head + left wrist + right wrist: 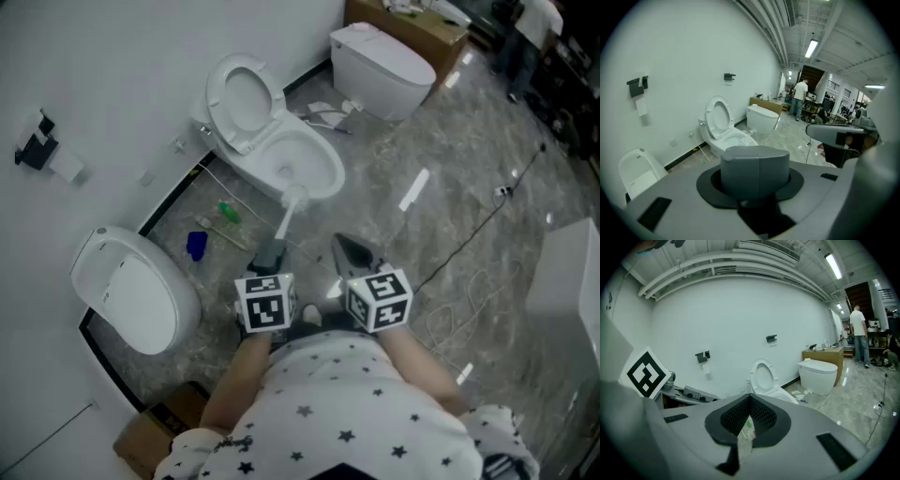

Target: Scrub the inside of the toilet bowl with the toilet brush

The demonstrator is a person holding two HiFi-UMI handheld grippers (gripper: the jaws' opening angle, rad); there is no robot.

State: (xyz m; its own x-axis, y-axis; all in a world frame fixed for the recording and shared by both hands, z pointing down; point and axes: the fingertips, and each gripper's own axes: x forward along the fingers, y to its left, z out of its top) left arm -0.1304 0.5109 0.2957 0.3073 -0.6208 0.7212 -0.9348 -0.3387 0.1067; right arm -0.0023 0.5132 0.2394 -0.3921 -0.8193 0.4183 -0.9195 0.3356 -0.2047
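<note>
Toilet brush: slim white shaft with a pale head at the near rim of the toilet bowl; I cannot tell whether the bristles sit inside the bowl or on its lip; the brush's grey, blocky grip end fills my left gripper view.
Left gripper: jaws clamped on that grip.
Right gripper: black ribbed pads pressed together at the tip, nothing held; it hangs just beside the left one.
Bowl: glossy white ceramic; oval seat raised against the white wall.
Second toilet: rounded, lid down, at lower left.
Third toilet: squat and closed, at top right, in front of a cardboard box.
Floor: grey, marbled, shiny; a green item and a blue item lie on it, both too small for me to identify; a thin black cable trails off to the right.
</note>
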